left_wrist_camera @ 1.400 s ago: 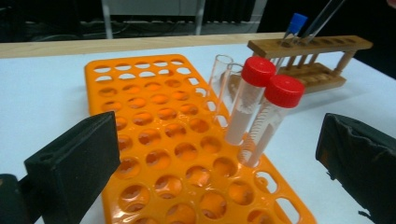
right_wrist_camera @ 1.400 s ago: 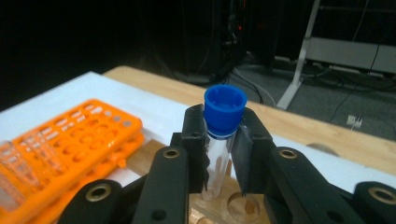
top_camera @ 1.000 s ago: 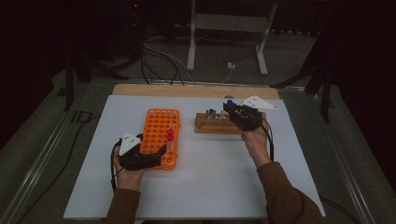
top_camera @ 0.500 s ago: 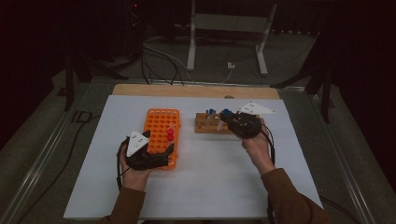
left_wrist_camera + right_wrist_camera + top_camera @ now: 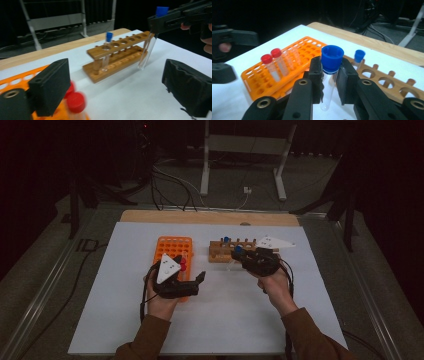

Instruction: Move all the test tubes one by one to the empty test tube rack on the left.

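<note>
Blue-capped tube (image 5: 331,75): clamped just under its cap by the right gripper (image 5: 329,82), hanging clear above the paper beside the wooden rack (image 5: 117,58).
Change: left gripper (image 5: 112,90) has left the orange rack (image 5: 172,251); its jaws have just been closing, nothing between them.
Meaning: tube likely bound for another rack.
Views: left gripper view shows the tube's free bottom; high view blurs it.

A laboratory-style recording station — not a home or a shop. A table (image 5: 210,217) with a wooden edge carries a plain white sheet (image 5: 220,320), and on it stand an orange tube rack (image 5: 172,247) with red-capped tubes (image 5: 267,65) and a wooden tube rack (image 5: 117,56) holding a blue-capped tube (image 5: 108,47). The surroundings are dark — black curtains behind, loose cables (image 5: 170,185) on the grey floor, and a metal stand (image 5: 245,150) beyond the table.
</note>
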### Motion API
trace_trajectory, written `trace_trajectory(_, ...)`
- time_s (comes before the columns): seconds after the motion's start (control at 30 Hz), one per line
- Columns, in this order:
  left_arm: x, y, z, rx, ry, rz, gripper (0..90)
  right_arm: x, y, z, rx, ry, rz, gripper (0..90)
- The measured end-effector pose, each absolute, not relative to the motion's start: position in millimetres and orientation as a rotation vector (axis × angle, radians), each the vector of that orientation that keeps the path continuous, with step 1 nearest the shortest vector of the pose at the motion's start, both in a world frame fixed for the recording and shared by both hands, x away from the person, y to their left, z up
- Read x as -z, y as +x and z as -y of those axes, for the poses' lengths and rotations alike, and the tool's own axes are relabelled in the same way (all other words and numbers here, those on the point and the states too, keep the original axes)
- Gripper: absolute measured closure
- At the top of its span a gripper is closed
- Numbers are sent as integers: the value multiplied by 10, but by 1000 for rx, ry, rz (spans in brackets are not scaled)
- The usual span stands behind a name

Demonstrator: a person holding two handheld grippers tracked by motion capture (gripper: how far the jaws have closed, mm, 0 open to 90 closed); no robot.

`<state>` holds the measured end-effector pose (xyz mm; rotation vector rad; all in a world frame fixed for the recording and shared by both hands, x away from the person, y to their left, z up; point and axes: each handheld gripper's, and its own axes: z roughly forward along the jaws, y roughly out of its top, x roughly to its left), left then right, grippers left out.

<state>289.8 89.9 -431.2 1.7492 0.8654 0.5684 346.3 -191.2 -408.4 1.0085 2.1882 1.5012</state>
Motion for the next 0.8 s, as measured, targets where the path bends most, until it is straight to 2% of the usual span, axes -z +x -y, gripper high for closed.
trace_trajectory(0.6, 4410, 2983, -399, -515, 1849, -772, 311, 4075, 3275, 1754, -1548, 942, -2283, 757)
trace_trajectory(0.7, 4412, 2980, -370, -510, 1856, -760, 395, 4073, 3248, 1711, -1552, 925, -2299, 757)
trace_trajectory(0.8, 4419, 2969, -356, -499, 1866, -731, 544, 4071, 3227, 1677, -1557, 912, -2310, 757)
